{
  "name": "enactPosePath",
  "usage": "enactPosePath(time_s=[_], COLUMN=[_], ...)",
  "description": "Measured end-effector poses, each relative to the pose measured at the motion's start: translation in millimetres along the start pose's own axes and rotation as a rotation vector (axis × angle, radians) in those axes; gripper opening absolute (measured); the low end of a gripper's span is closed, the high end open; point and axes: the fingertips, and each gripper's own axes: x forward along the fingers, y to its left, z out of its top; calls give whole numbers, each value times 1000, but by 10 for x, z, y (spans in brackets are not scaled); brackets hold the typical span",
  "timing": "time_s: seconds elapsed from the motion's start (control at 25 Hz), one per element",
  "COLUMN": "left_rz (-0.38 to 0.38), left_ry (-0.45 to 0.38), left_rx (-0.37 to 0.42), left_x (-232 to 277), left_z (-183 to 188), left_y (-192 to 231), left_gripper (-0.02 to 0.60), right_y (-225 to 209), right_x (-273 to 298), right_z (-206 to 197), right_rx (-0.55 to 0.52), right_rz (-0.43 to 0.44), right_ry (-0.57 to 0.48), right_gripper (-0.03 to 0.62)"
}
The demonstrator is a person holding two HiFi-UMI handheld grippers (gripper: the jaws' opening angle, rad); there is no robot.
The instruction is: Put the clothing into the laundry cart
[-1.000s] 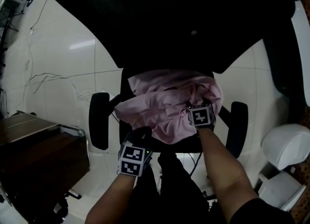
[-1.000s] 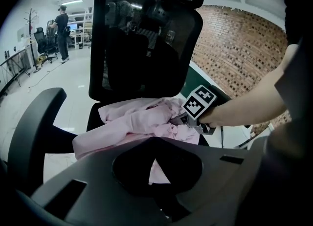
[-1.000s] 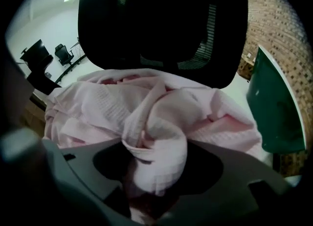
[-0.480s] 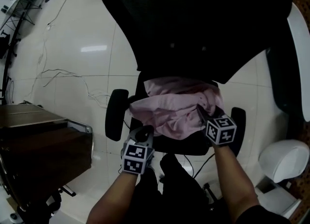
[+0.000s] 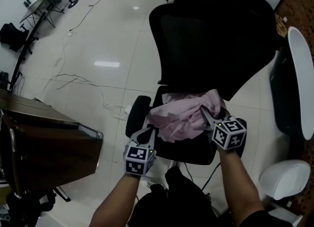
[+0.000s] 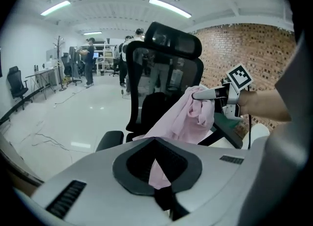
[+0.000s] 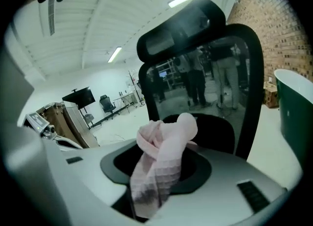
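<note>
Clothing from the head view: a crumpled pale pink cloth garment on the seat of a black mesh office chair. In the left gripper view, our left hand-held gripper pinches its lower edge. In the right gripper view, our right hand-held gripper clamps a bunched fold, held raised.

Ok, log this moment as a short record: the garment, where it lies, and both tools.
garment: pink, bunched
place: on the seat of the black chair
left tool: shut on the garment's near edge
right tool: shut on a raised bunch of the garment
</note>
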Motion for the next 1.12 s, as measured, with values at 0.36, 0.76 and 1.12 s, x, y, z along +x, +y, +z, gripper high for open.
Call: enactPosePath(time_s=[0.36,0.76,1.12], left_rz=[86,206,310], left_ry=[-194,-335,-474], left_rx=[16,32,38], left_x=[-957,-2308,-3439], left_z=[485,743,945], left_y=[355,873,1148], left_gripper=[0,0,0], right_y=[932,2068,3399], right_x=[-411,-956,-1408], right_z=[828,1777,2324], right_rx=[-53,-106,-148], right_rz=[75,144,317], right_ry=[-144,-322,-423], right_gripper=[172,169,161])
